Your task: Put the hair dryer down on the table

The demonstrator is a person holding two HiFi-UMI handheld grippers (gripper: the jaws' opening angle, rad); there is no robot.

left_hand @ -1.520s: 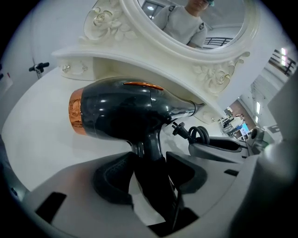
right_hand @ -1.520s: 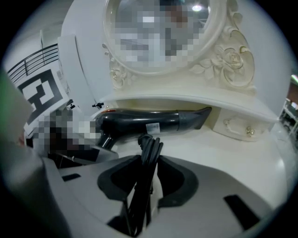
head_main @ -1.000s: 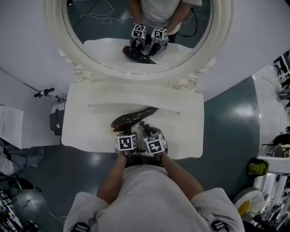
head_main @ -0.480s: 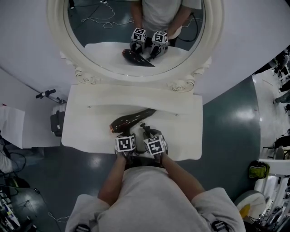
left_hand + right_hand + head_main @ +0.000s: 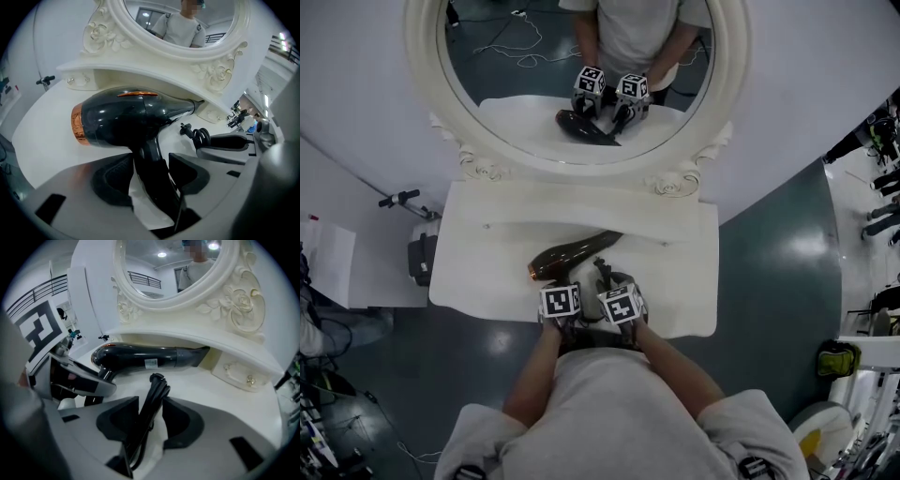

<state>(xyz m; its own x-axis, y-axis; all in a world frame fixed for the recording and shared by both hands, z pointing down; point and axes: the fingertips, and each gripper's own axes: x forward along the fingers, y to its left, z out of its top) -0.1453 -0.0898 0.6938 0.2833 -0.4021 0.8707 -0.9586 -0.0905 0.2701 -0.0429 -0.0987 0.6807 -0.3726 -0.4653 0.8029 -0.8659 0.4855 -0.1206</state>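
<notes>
In the head view the black hair dryer (image 5: 572, 253) lies across the white dressing table (image 5: 675, 281), near its front edge and below the oval mirror (image 5: 422, 112). Its copper-ringed nozzle points to the picture's left and its rear end angles up toward the mirror base. The left gripper (image 5: 570, 279) and right gripper (image 5: 605, 274) sit side by side at the front edge, marker cubes up, and the glass reflects both of them and the dryer. In the left gripper view the dryer's barrel (image 5: 126, 119) stretches across the frame on the tabletop, with the copper ring (image 5: 78, 124) at the left. Its handle runs down between this gripper's two dark pads, which clasp it on both sides. To the right, the coiled end of the power cord (image 5: 199, 137) rises beside one jaw of the other gripper. In the right gripper view the dryer (image 5: 140, 357) lies on the table under the mirror's carved ledge, well beyond the fingertips. The black cord (image 5: 152, 399) stands between this gripper's pads, leaning toward the left one, with bare white table visible beside the right one. These jaws have just been opening and now stand spread, no longer squeezing the cord. The left gripper shows at the frame's left, on the dryer's handle.
</notes>
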